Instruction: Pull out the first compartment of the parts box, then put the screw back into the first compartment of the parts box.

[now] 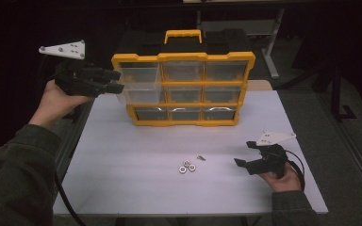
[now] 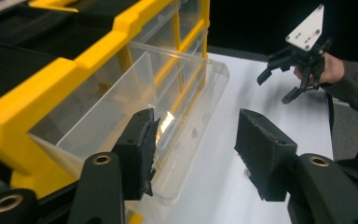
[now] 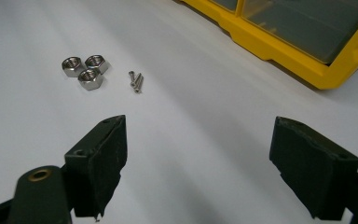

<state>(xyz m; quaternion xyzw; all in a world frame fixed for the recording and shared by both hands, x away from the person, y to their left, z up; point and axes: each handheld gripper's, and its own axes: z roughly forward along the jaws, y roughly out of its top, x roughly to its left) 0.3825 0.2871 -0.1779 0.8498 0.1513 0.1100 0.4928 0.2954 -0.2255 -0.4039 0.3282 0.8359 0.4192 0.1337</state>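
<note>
A yellow and black organiser with clear drawers stands upright at the back of the white table. Its top left drawer is pulled out and looks empty. My left gripper is at that drawer's front, open, with the front lip beside one pad and the other pad well apart from it. My right gripper hovers open low over the table at the right, holding nothing. Three steel nuts and small screws lie ahead of it.
The organiser's yellow frame runs close past the right gripper's far side. The left gripper view also catches the right gripper farther off. Dark floor and table legs surround the table; its left edge lies under my left forearm.
</note>
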